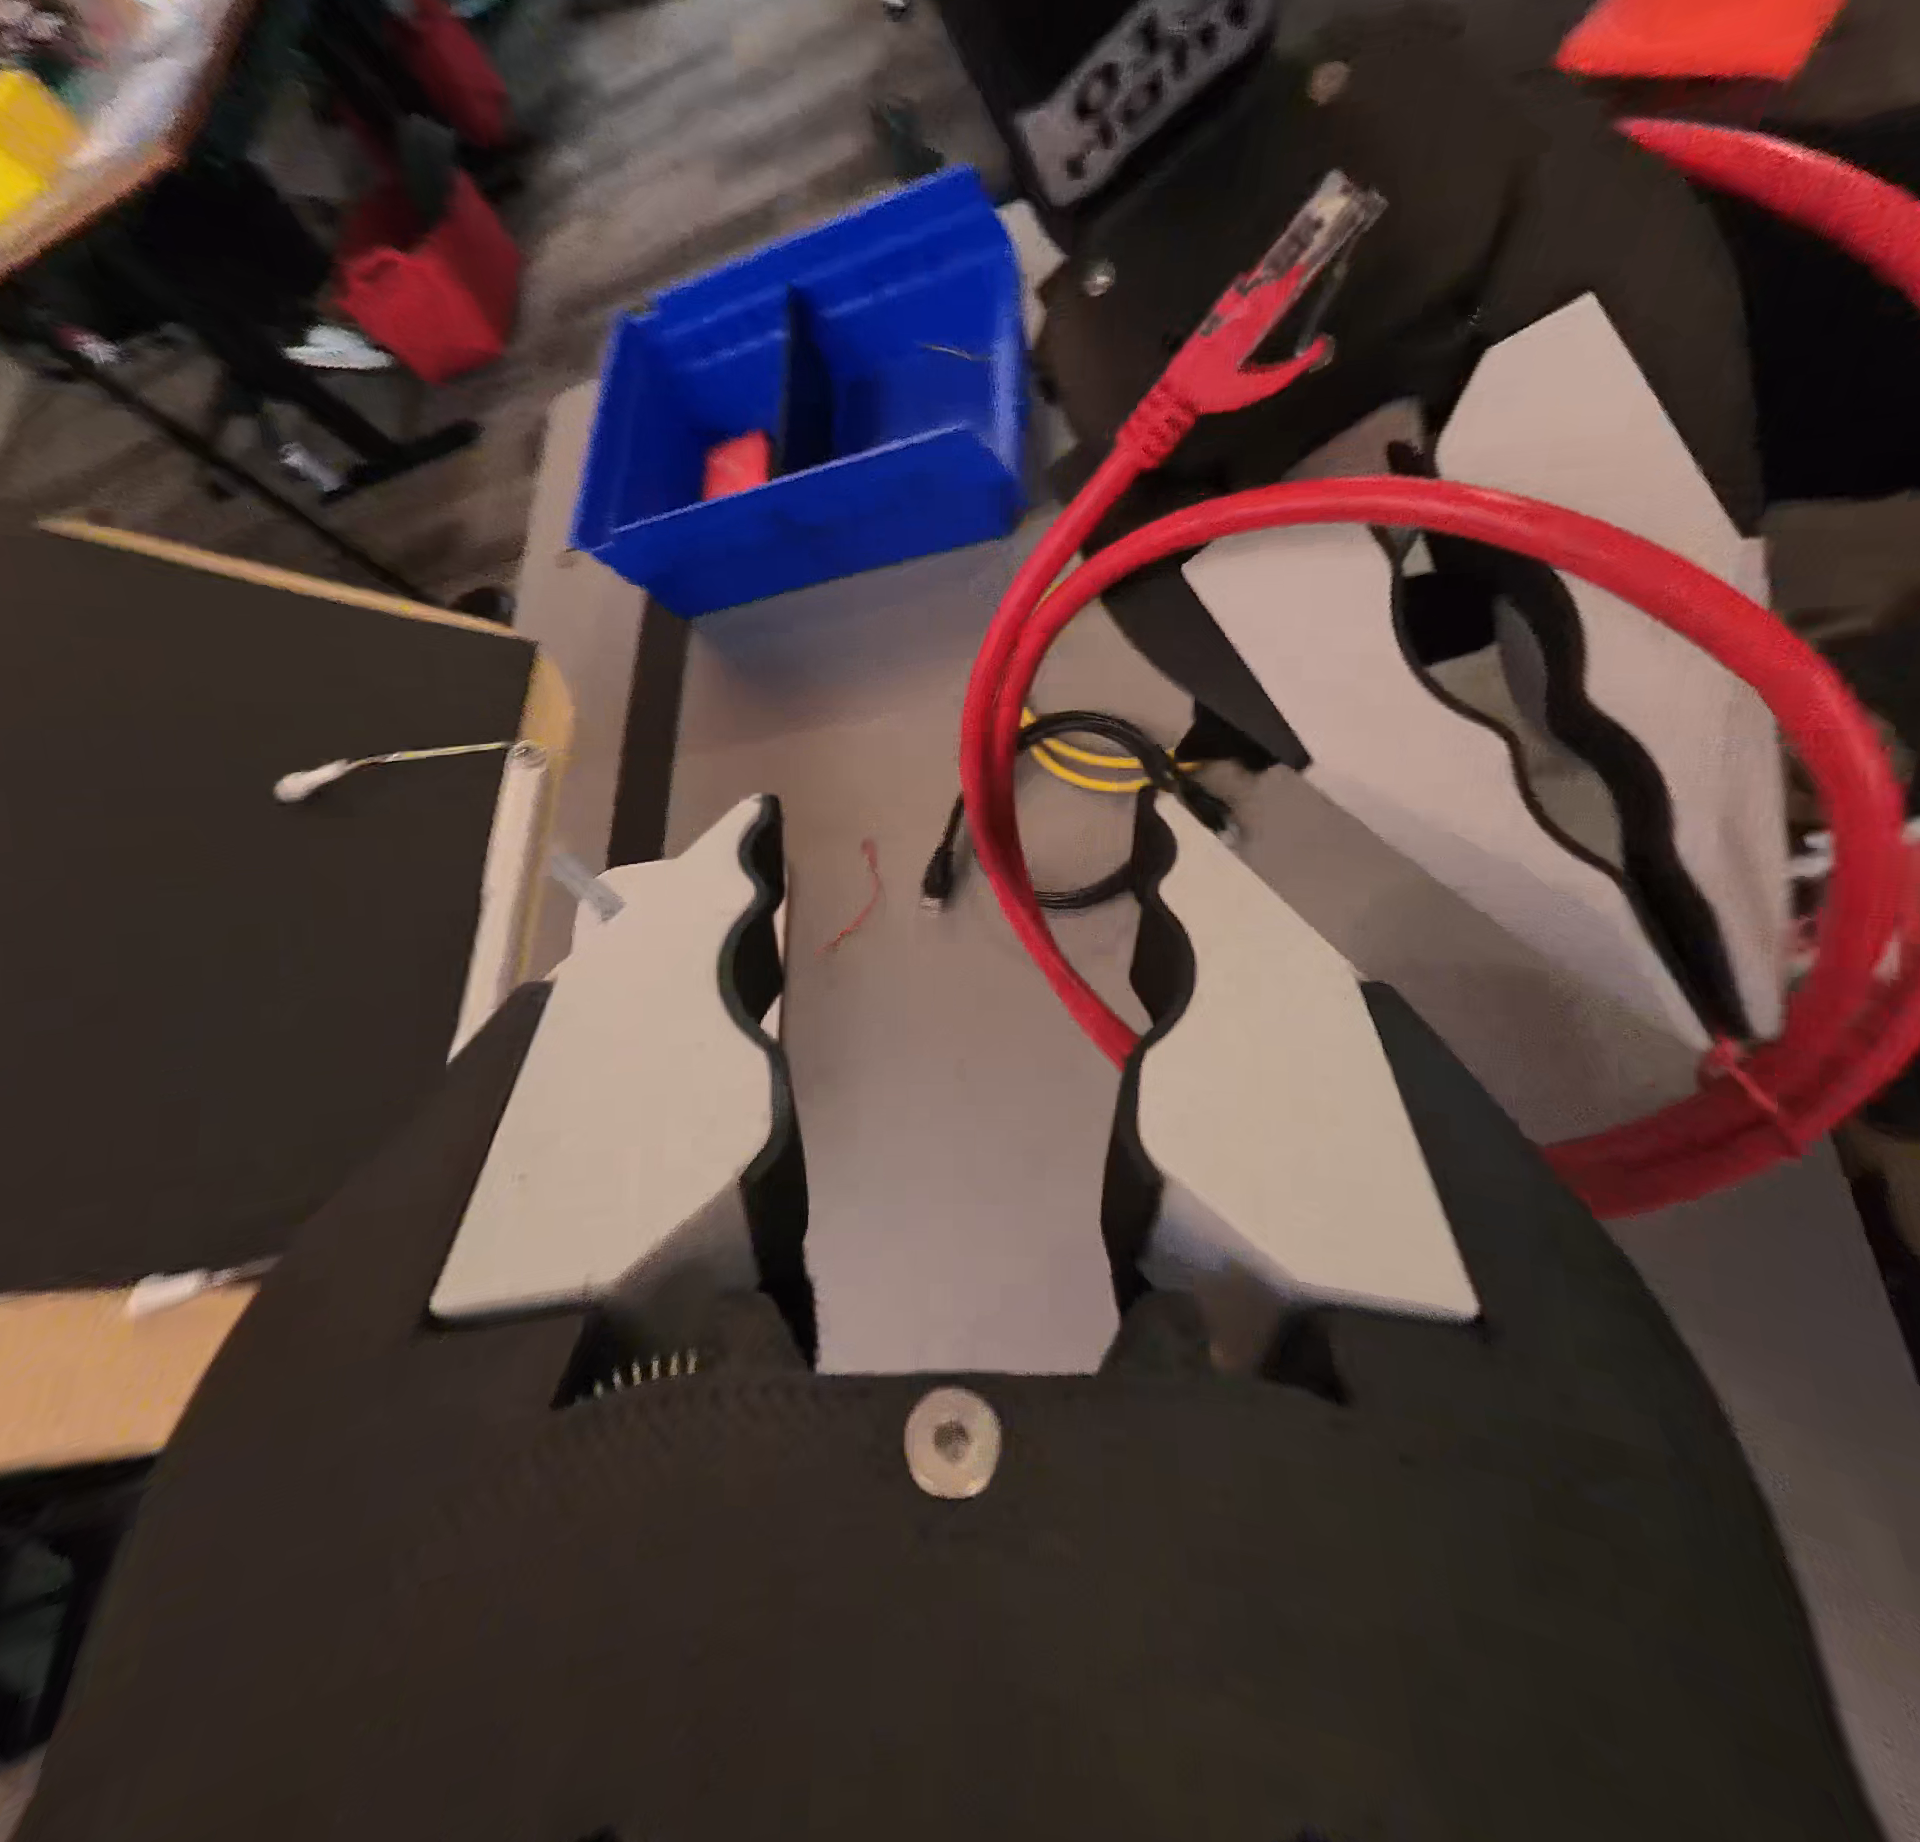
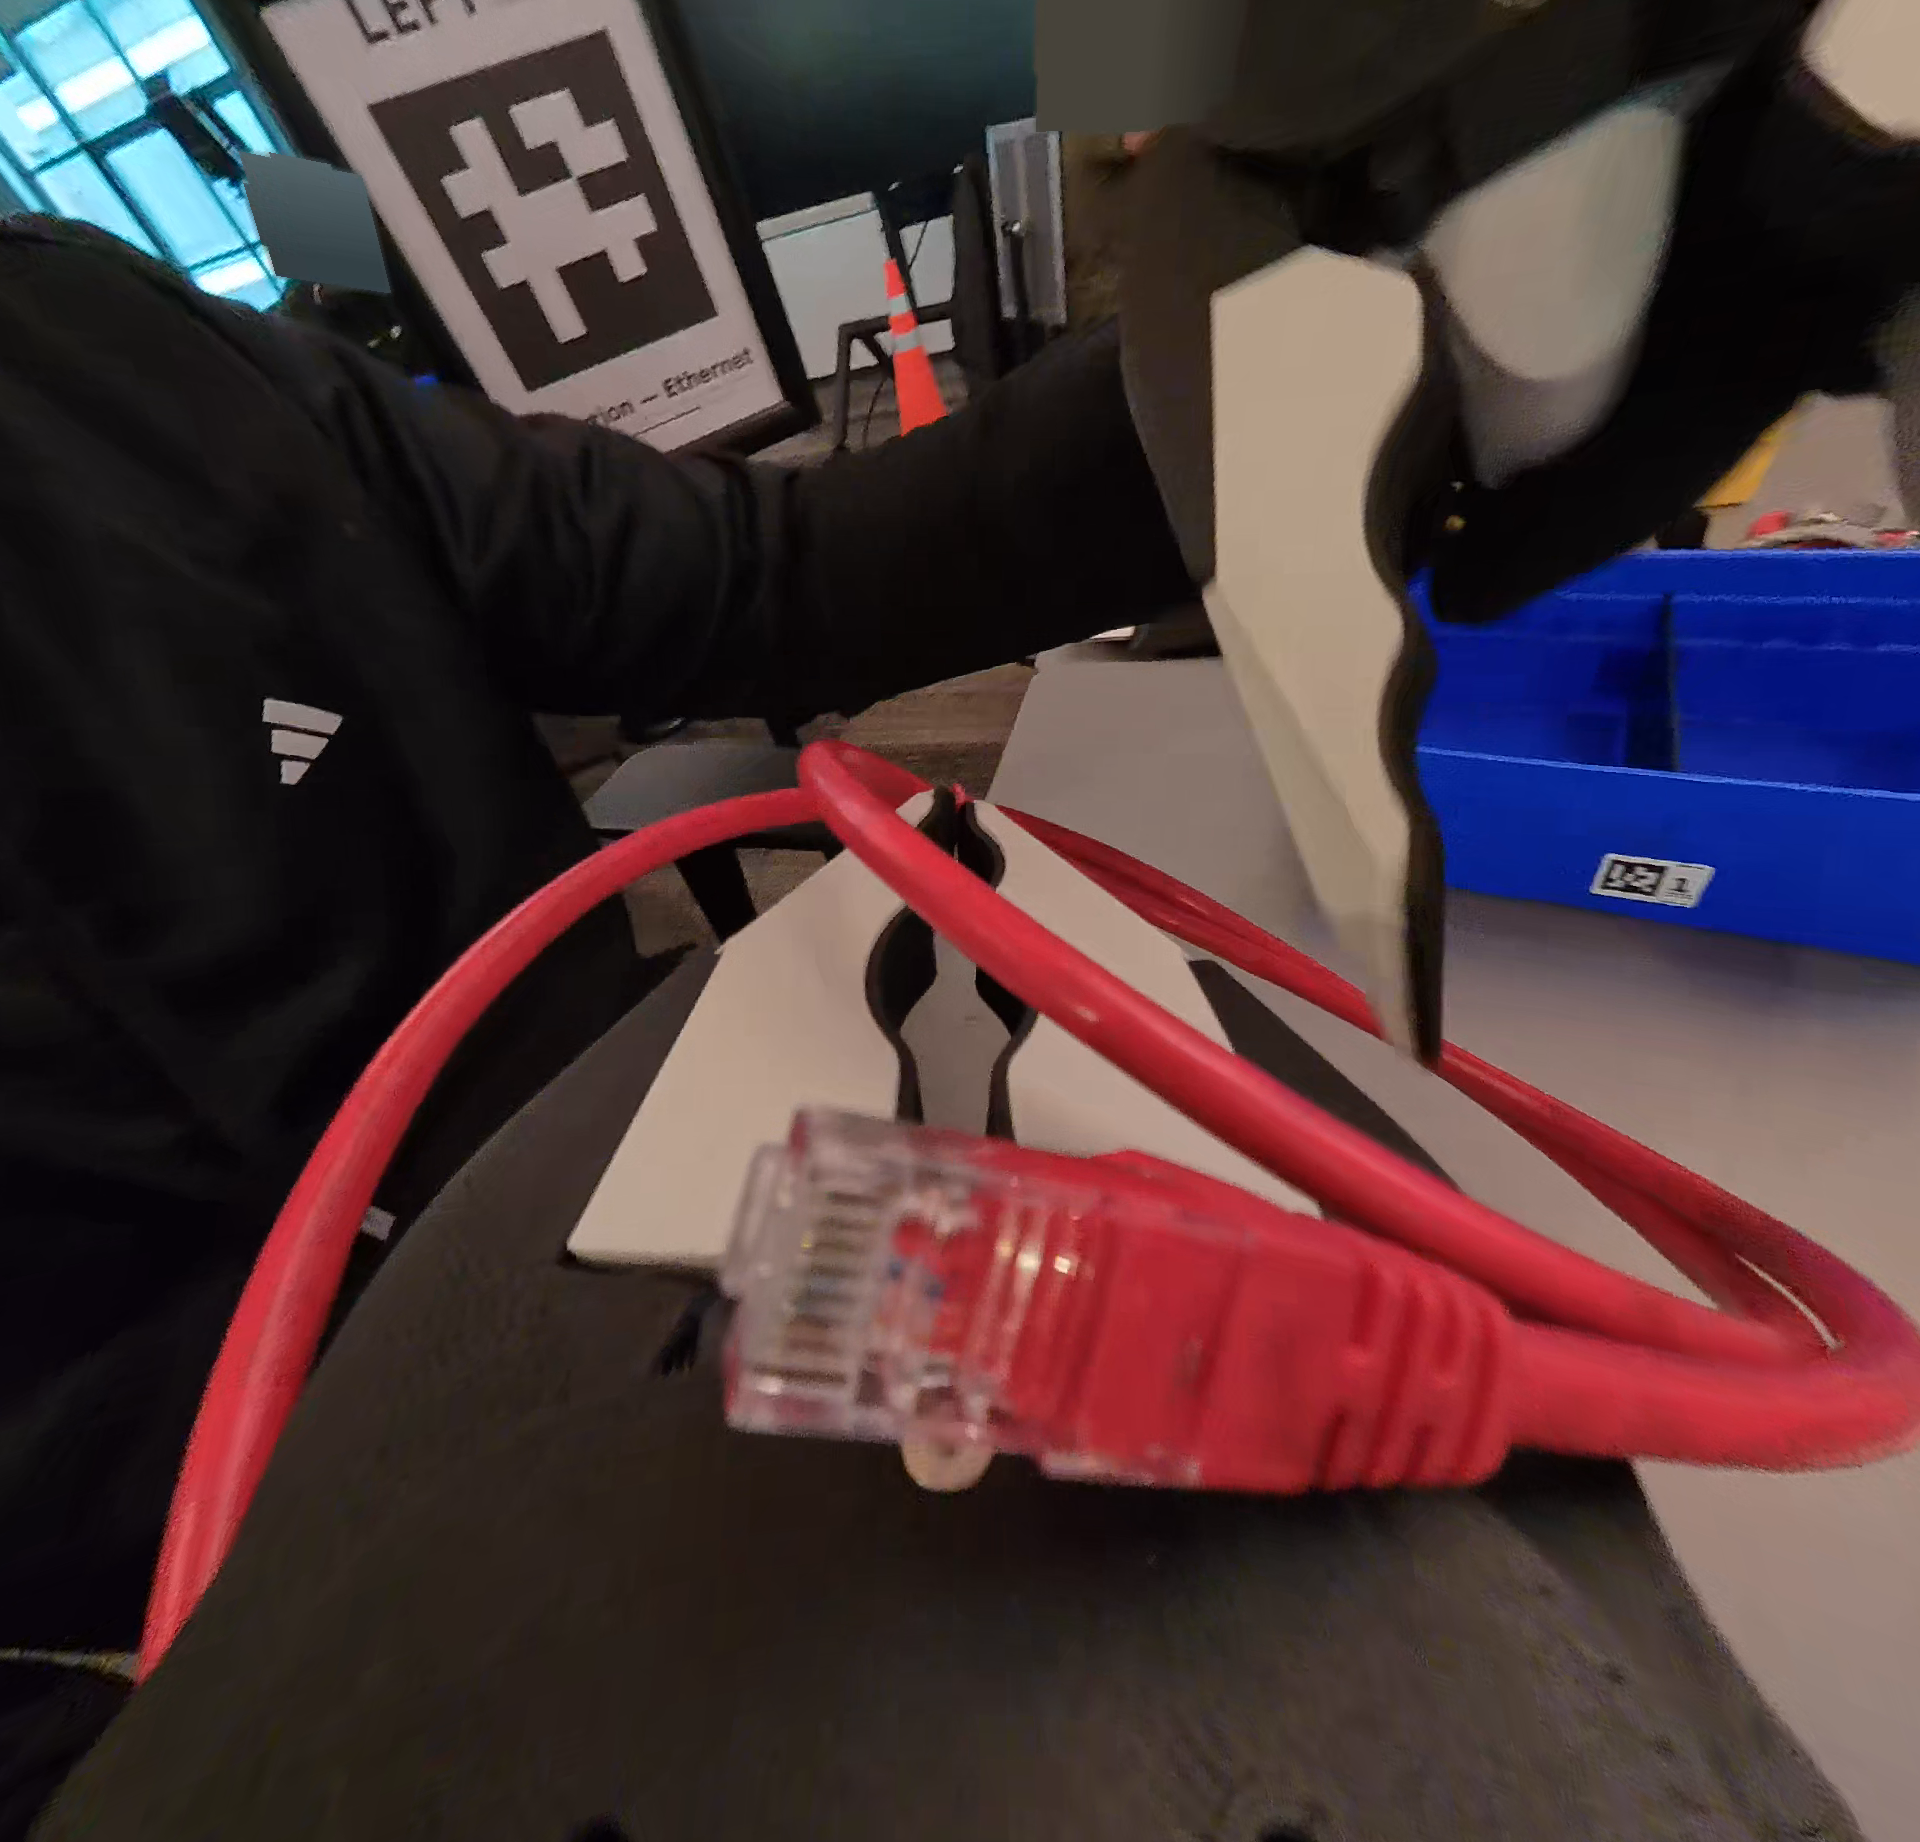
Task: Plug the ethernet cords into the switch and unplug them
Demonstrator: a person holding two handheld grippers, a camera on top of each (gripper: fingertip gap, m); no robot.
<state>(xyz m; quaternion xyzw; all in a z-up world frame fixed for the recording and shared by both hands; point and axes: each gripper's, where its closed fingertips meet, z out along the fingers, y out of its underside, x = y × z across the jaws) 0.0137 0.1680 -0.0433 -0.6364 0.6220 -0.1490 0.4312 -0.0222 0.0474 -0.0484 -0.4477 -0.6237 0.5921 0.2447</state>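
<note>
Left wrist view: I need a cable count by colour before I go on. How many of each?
Red cable: 1, coiled, pinched in the right hand-held gripper
Yellow cable: 1, on the table
Black cable: 1, lying over the yellow one
Total: 3
Not counted: a thin red wire scrap.

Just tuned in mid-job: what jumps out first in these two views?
A bright red coiled ethernet cable dominates: the right gripper is shut on it, and its clear plastic plug looms in the right wrist view. Behind it on the grey table sits a blue plastic divided bin, while the left gripper hovers open.
</note>
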